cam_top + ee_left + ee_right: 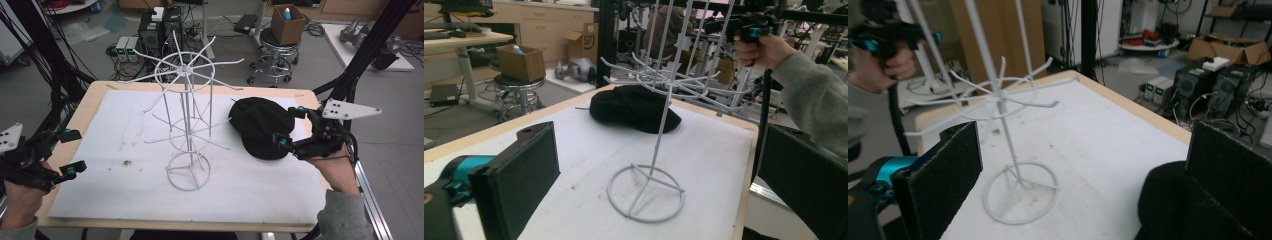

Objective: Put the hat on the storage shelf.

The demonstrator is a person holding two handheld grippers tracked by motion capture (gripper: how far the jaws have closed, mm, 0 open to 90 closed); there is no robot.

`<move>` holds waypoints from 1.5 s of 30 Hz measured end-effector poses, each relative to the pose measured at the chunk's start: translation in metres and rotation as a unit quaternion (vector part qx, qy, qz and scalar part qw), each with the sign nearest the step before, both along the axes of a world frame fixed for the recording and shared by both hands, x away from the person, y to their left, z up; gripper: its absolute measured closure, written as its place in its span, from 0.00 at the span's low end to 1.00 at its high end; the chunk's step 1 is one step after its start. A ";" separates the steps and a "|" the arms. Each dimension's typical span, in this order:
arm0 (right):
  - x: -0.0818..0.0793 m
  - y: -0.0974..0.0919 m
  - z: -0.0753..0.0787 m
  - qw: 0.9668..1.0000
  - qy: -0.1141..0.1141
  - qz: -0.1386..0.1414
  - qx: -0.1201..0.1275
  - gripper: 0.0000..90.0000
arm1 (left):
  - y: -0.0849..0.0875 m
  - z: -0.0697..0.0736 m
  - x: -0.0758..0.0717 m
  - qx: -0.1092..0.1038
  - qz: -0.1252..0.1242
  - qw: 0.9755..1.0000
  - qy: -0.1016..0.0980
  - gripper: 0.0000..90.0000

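My right tongs are spread wide, jaws straddling the near-right edge of the black cap without pinching it; in the right gripper view the cap's dark crown sits low between the pads, against the right one. My left tongs are also spread, holding nothing, hovering at the left edge of the bench, well apart from everything. The cap lies flat on the white mat, on the right side, just beside the white wire rack. The rack stands upright near the mat's middle on its ring base, its hooked arms bare. Behind the bench I see a stool carrying a cardboard box
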State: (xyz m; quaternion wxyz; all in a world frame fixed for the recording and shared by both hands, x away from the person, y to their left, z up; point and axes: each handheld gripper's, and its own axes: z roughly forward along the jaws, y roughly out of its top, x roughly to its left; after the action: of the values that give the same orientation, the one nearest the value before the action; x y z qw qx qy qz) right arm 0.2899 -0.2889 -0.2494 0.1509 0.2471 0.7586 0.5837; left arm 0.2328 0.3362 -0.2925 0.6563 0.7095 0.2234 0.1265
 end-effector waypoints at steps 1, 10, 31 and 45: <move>0.005 0.000 -0.001 1.000 0.001 -0.002 -0.007 0.01 | 0.000 -0.001 0.000 0.000 0.000 1.000 0.001 0.04; 0.049 -0.001 -0.009 1.000 0.014 0.000 -0.021 0.01 | 0.000 -0.003 -0.004 0.003 0.000 1.000 0.004 0.04; 0.138 0.001 -0.033 0.999 0.025 -0.010 -0.020 0.01 | 0.008 -0.009 -0.019 0.001 0.007 1.000 0.008 0.04; 0.181 -0.001 -0.072 0.992 0.057 -0.092 -0.062 0.01 | 0.014 -0.014 -0.027 -0.001 0.020 1.000 0.013 0.04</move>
State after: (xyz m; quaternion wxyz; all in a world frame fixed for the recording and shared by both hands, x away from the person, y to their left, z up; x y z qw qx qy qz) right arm 0.4709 -0.2895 -0.3215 0.1751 0.3387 0.7749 0.5041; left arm 0.2054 0.3505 -0.3063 0.6513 0.7057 0.2468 0.1300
